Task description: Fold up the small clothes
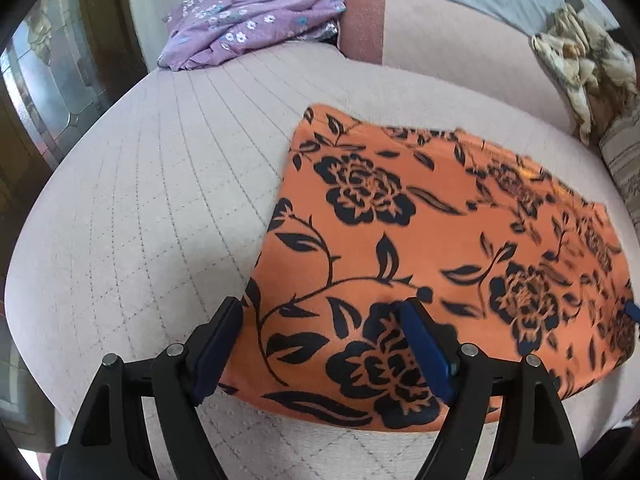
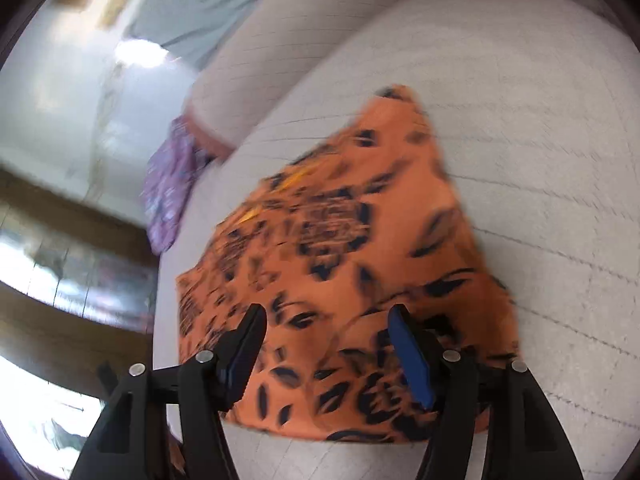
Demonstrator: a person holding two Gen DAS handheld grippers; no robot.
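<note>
Left wrist view shows the orange floral garment (image 1: 420,248) lying flat on the quilted sofa seat (image 1: 132,208), its long axis running away to the right. The left tool (image 1: 320,320) hangs over the garment's near left corner, jaws wide apart and nothing pinched between them. Seen through the blurred right wrist view, the right tool (image 2: 326,328) also stands apart over the cloth's near edge — no fabric is gripped there either. Both tools sit at the near hem, so the next fold probably turns on which edge gets lifted; the left looks closer to a clean corner. A purple floral garment (image 1: 248,20) lies well apart at the seat's far end.
</note>
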